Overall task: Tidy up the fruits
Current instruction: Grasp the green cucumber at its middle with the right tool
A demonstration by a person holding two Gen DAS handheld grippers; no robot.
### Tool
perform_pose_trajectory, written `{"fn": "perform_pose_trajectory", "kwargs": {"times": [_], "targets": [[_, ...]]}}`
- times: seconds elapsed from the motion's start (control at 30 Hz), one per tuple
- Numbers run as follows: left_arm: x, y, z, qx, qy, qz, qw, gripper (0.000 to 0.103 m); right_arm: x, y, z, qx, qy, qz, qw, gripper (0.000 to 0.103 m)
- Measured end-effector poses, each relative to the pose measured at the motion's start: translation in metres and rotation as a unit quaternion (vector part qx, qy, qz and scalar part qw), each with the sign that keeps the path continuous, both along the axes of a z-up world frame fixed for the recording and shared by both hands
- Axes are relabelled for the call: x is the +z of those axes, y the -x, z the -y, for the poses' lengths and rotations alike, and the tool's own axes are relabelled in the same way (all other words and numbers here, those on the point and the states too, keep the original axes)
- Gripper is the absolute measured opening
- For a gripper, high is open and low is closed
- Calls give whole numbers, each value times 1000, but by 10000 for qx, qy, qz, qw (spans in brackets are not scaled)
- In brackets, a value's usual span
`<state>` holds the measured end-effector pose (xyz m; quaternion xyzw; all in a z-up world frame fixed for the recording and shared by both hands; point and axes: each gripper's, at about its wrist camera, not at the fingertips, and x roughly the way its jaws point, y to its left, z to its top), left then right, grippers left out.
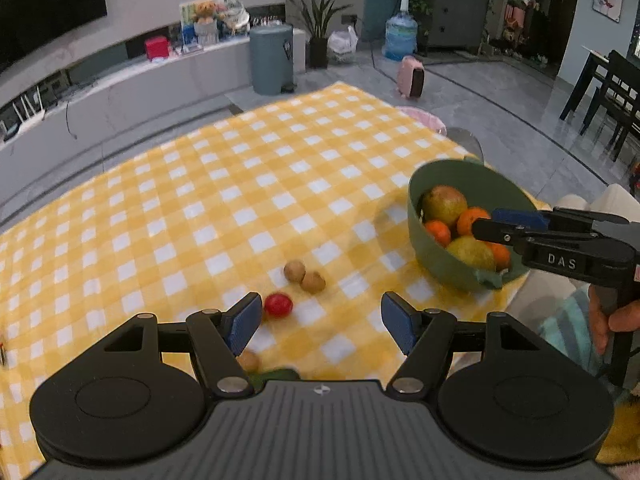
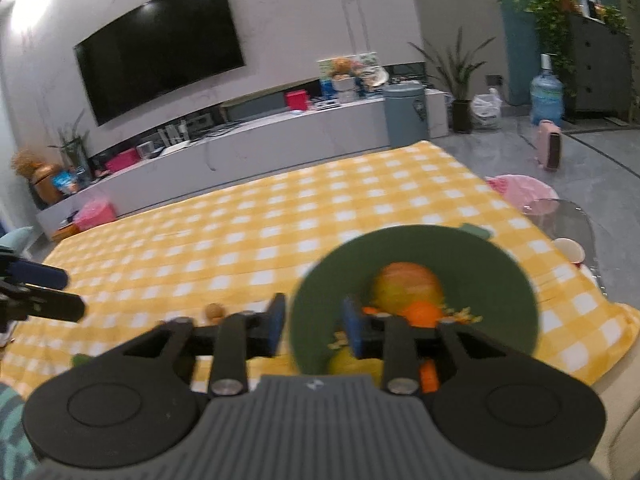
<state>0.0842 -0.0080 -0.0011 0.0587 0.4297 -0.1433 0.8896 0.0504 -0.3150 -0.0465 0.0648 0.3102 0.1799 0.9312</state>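
Note:
A green bowl (image 1: 440,268) stands at the right of the yellow checked tablecloth (image 1: 224,184) and holds pears and oranges (image 1: 444,204). On the cloth lie a red fruit (image 1: 278,305), two small brown fruits (image 1: 303,276), another brown one (image 1: 249,360) and something green (image 1: 276,374) under my left gripper. My left gripper (image 1: 320,320) is open and empty, with the red fruit just inside its left finger. My right gripper (image 2: 314,330) is open and empty over the near rim of the bowl (image 2: 472,256); it also shows in the left wrist view (image 1: 486,224).
The table's right edge runs just past the bowl. A pink bin (image 2: 520,190), a clear chair (image 2: 568,220) and a white cup (image 2: 570,250) stand to the right. A TV unit (image 2: 240,148) lies beyond the far edge.

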Motion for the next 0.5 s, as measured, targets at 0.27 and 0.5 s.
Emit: {"fn": "perform_pose_trajectory", "kwargs": {"times": [0.27,0.5], "targets": [[-13,15,-24,-37,-31,-150,9999,80,-11,9,-50,750,342,-240,9963,38],[-16,23,-58,141,-21,-62,9999,80,-29,14,-104,1753,1032,-450,9781,38]]}}
